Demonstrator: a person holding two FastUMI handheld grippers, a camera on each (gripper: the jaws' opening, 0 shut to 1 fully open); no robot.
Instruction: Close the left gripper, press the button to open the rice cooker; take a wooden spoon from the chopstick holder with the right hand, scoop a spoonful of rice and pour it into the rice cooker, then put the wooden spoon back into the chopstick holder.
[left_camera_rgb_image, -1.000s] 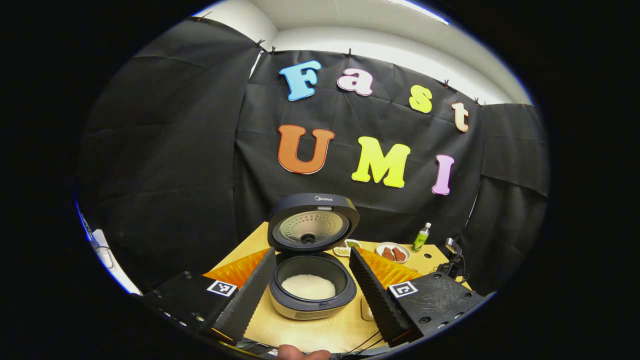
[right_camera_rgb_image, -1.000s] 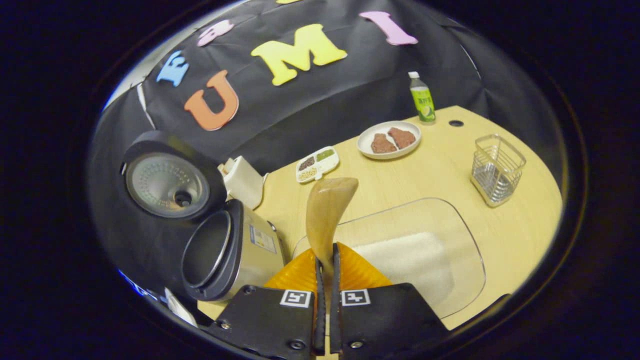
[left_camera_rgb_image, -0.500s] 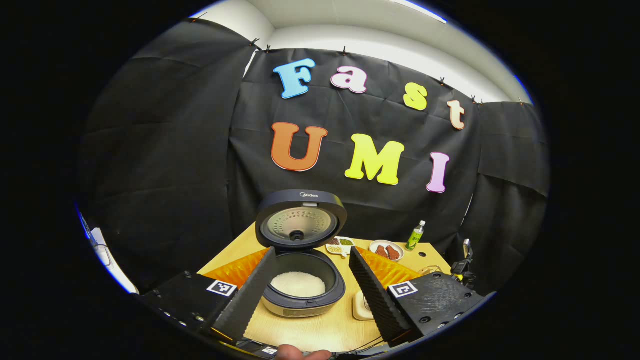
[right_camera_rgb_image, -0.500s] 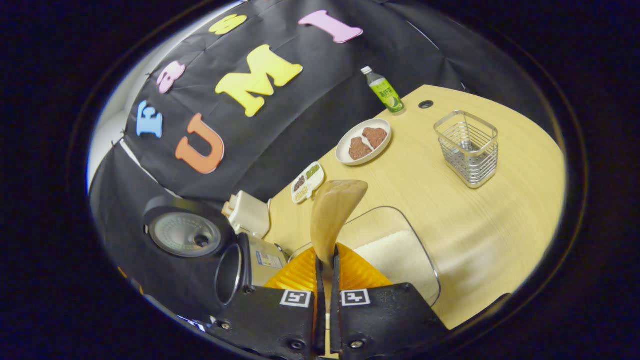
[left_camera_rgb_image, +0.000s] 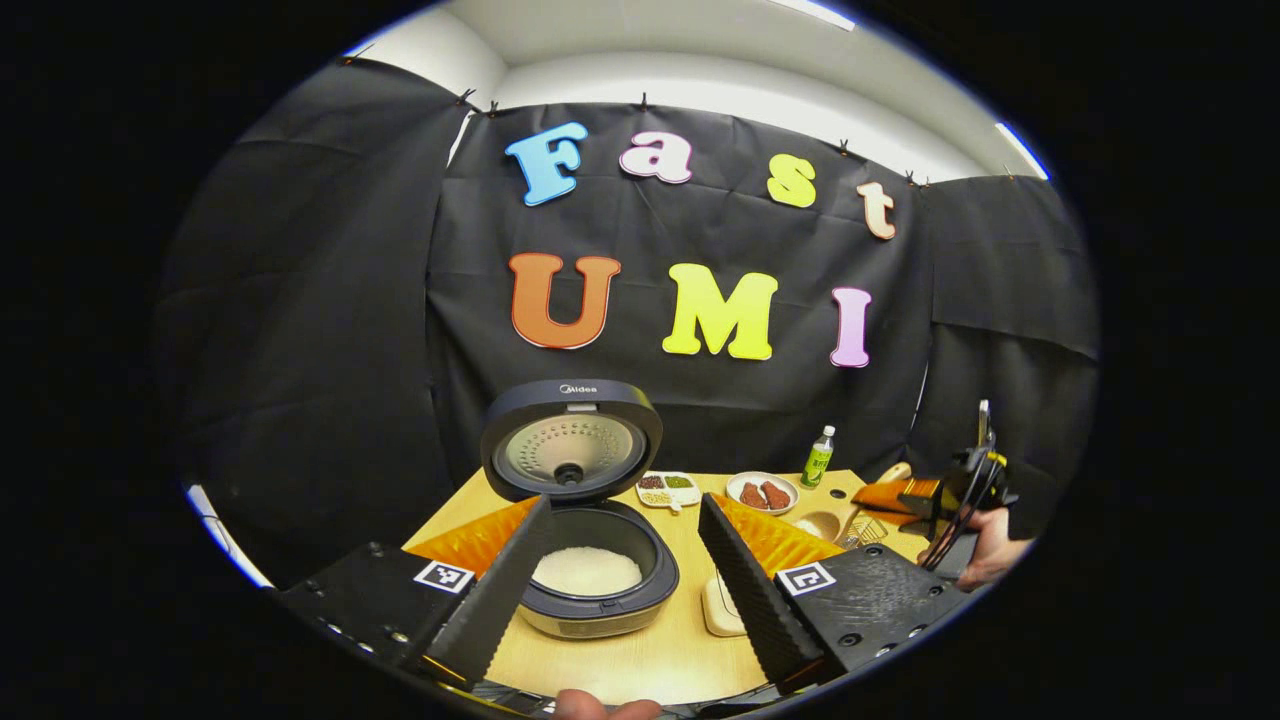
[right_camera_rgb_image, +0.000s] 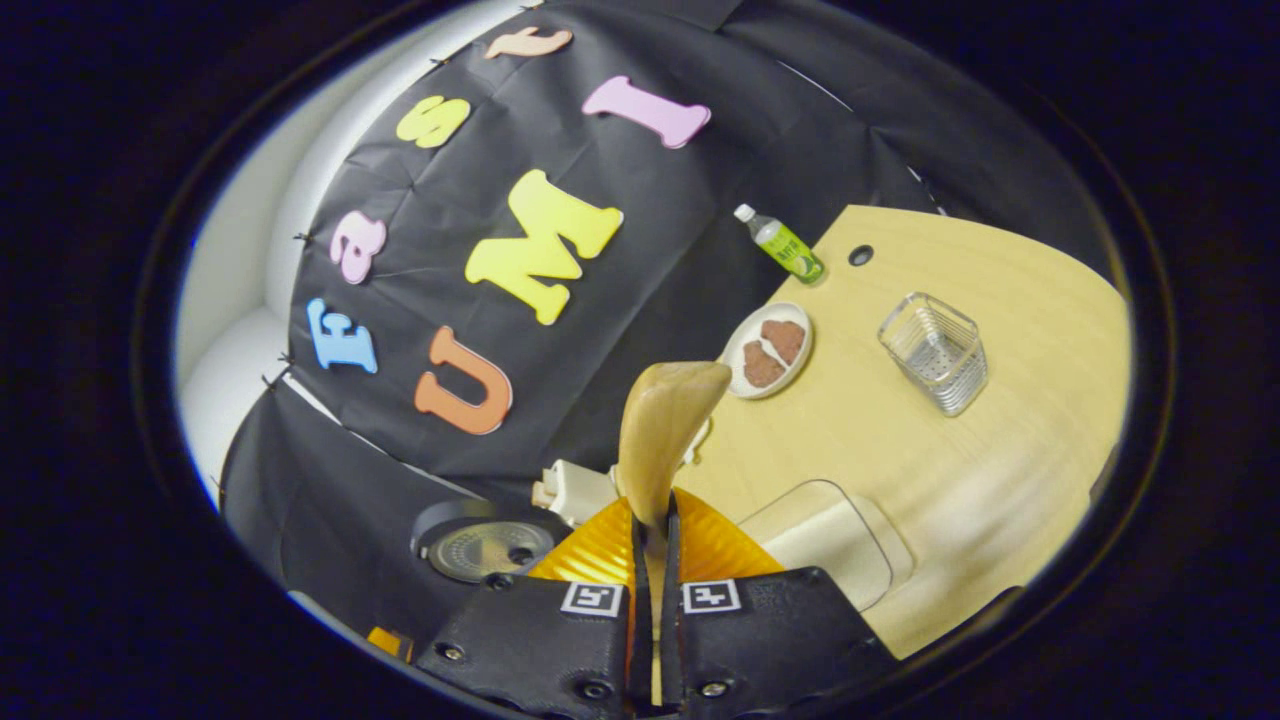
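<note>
In the left gripper view the left gripper (left_camera_rgb_image: 620, 575) hangs above the near edge of the wooden table (left_camera_rgb_image: 640, 660) with its fingers spread wide and nothing between them — the rice cooker (left_camera_rgb_image: 590, 585) stands on the table in the gap they frame. The cooker's lid (left_camera_rgb_image: 571, 440) is up, tilted back towards the booth wall, and white rice (left_camera_rgb_image: 586, 570) lies in the pot. Just right of the cooker sits a small cream-coloured item, half hidden by the gripper's right finger. Farther back are a divided snack tray (left_camera_rgb_image: 668, 486), a plate of reddish-brown pieces (left_camera_rgb_image: 762, 492) and a green bottle (left_camera_rgb_image: 817, 459). At the right edge of that view a hand (left_camera_rgb_image: 985, 550) holds the right gripper up over the table's far right side. In the right gripper view the right gripper (right_camera_rgb_image: 652, 530) has its fingers drawn narrow, both pressing on the handle of the wooden spoon (right_camera_rgb_image: 660, 425), whose bowl sticks up and forward — whether any rice is left in it I cannot tell. Below and to the right a clear tray of rice (right_camera_rgb_image: 830, 530) lies on the table, and well beyond it the wire chopstick holder (right_camera_rgb_image: 932, 352) stands upright, apart from the spoon.
</note>
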